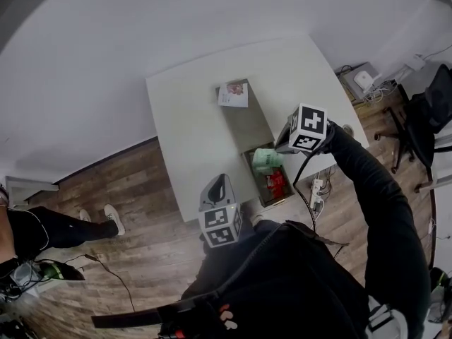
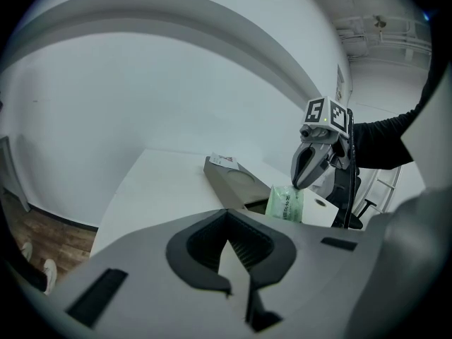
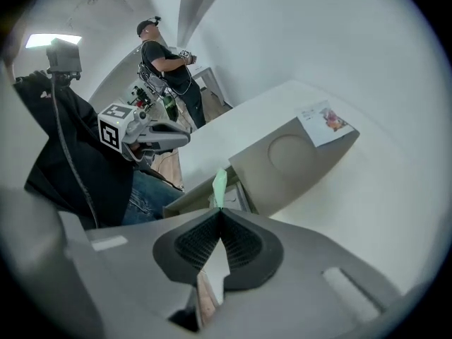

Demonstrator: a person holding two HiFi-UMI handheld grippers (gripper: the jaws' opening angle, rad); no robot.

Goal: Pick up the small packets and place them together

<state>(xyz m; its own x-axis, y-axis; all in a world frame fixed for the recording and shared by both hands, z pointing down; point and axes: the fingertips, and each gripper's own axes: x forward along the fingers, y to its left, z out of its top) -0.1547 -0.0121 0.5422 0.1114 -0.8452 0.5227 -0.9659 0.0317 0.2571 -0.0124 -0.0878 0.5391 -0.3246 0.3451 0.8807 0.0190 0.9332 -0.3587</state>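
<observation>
The white surface carries a long grey box with its lid folded back. My left gripper hangs over the near edge, jaws clenched on nothing. My right gripper is over the box's open end, jaws grasping a green packet by its top edge. Red items lie inside, possibly packets; they are too small to confirm.
</observation>
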